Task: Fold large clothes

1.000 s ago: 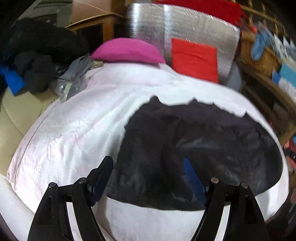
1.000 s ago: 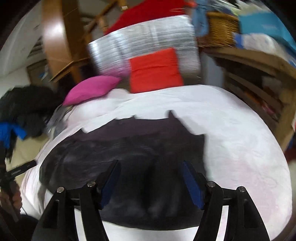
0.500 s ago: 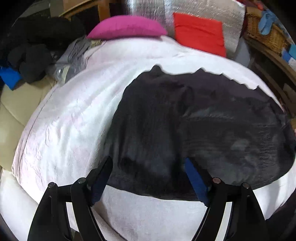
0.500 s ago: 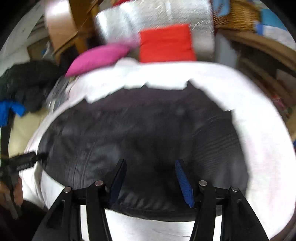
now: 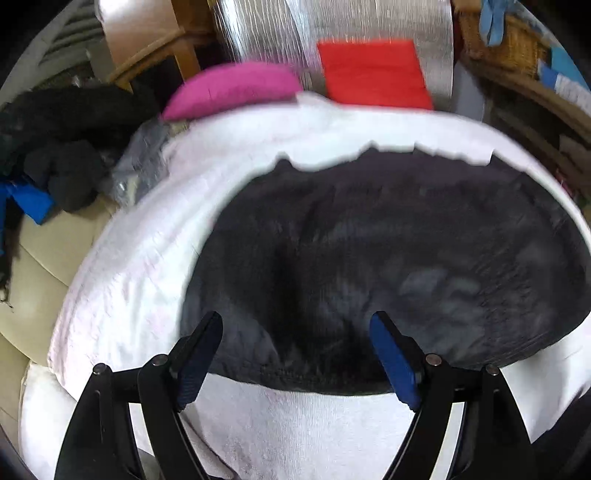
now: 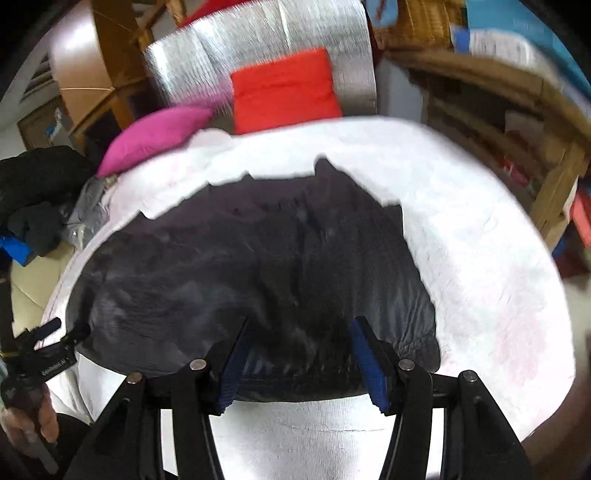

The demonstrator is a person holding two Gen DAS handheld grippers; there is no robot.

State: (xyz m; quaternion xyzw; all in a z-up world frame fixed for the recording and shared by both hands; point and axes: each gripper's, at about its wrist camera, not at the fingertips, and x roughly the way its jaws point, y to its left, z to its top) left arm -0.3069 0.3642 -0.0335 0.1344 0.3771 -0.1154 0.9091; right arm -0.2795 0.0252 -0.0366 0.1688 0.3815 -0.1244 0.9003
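A large black garment (image 5: 388,266) lies spread flat on a white cover (image 5: 133,280) over a padded surface; it also shows in the right wrist view (image 6: 258,273). My left gripper (image 5: 297,325) is open and empty, held just above the garment's near hem, toward its left part. My right gripper (image 6: 299,328) is open and empty, over the near hem toward the garment's right part. The left gripper also appears at the left edge of the right wrist view (image 6: 44,350), beside the garment's left edge.
A pink cushion (image 5: 236,88), a red cushion (image 5: 373,74) and a silver padded roll (image 5: 332,26) stand at the back. A heap of dark clothes (image 5: 62,147) lies at left. Wooden shelves (image 6: 517,122) stand at right.
Both grippers have dropped closer to the garment's near hem. The right gripper's jaws stand a little narrower than a second ago. The garment has not moved.
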